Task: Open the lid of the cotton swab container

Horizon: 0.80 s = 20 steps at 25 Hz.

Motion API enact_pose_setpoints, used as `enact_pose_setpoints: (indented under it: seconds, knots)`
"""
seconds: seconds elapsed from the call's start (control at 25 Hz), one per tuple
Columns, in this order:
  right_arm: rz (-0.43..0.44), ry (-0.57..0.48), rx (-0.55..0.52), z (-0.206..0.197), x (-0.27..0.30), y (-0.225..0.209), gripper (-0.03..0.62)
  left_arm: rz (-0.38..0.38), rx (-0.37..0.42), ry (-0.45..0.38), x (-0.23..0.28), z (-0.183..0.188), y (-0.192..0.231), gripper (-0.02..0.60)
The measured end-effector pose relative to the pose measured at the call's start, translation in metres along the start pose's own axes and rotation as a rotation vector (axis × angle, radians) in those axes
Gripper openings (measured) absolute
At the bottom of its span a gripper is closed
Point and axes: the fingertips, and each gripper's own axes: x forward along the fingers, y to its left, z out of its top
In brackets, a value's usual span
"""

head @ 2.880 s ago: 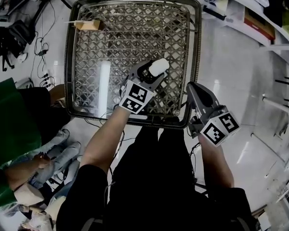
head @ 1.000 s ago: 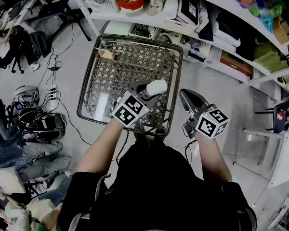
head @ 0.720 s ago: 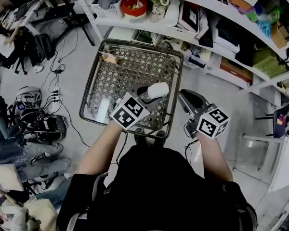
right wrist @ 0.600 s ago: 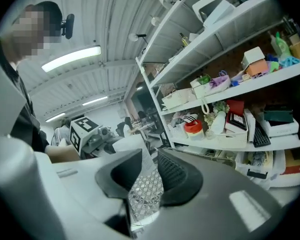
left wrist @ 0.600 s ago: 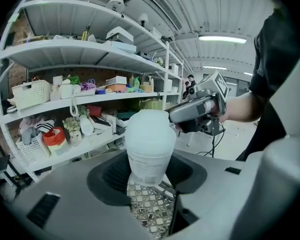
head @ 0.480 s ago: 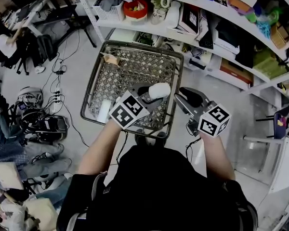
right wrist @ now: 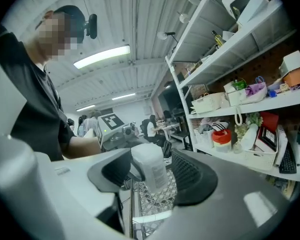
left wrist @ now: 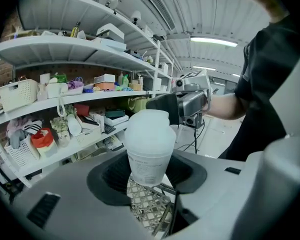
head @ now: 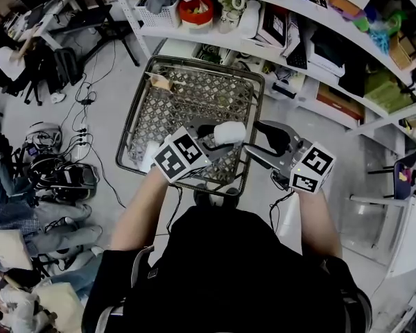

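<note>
The cotton swab container [head: 229, 132] is a white translucent cup with its lid on. My left gripper [head: 220, 139] is shut on its lower body [left wrist: 149, 146] and holds it upright over the wire basket [head: 194, 82]. My right gripper [head: 254, 141] is at the container's right and points at it. Its jaws have just been opening and stand wide. In the right gripper view the container [right wrist: 150, 166] shows between the two fingers [right wrist: 190, 176], and neither pad touches it. The left gripper view shows the right gripper [left wrist: 182, 106] just behind the lid.
The basket holds a white tube [head: 147, 159] at its near left and a tan piece [head: 159, 82] at its far left corner. Crowded shelves [head: 298, 26] run along the back and right. Cables and bags [head: 55, 172] lie on the floor at left.
The right gripper's jaws went from shut to wide open, and it rolled and swung left toward the container. Both grippers rose a little; the left one kept its hold.
</note>
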Motion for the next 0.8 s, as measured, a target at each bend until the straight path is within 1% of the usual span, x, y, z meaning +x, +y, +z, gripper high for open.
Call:
enact_pose_setpoints:
  seconds: [0.12, 0.32, 0.48, 0.6, 0.8]
  knots:
    - [0.029, 0.024, -0.027, -0.002, 0.006, 0.008, 0.259, -0.036, 0.024, 0.005, -0.001, -0.001, -0.008, 0.196]
    - [0.066, 0.024, -0.017, -0.001, 0.011, 0.016, 0.262, -0.106, 0.082, 0.008, 0.001, 0.005, -0.024, 0.197]
    - [0.118, 0.058, -0.053, -0.005, 0.015, 0.027, 0.262, -0.173, 0.123, 0.003, 0.004, 0.010, -0.039, 0.196]
    - [0.147, 0.090, -0.091, -0.009, 0.018, 0.035, 0.262, -0.198, 0.136, 0.017, 0.007, 0.009, -0.043, 0.196]
    - [0.145, 0.131, -0.150, -0.017, 0.024, 0.039, 0.252, -0.223, 0.136, 0.037, 0.007, 0.007, -0.046, 0.196]
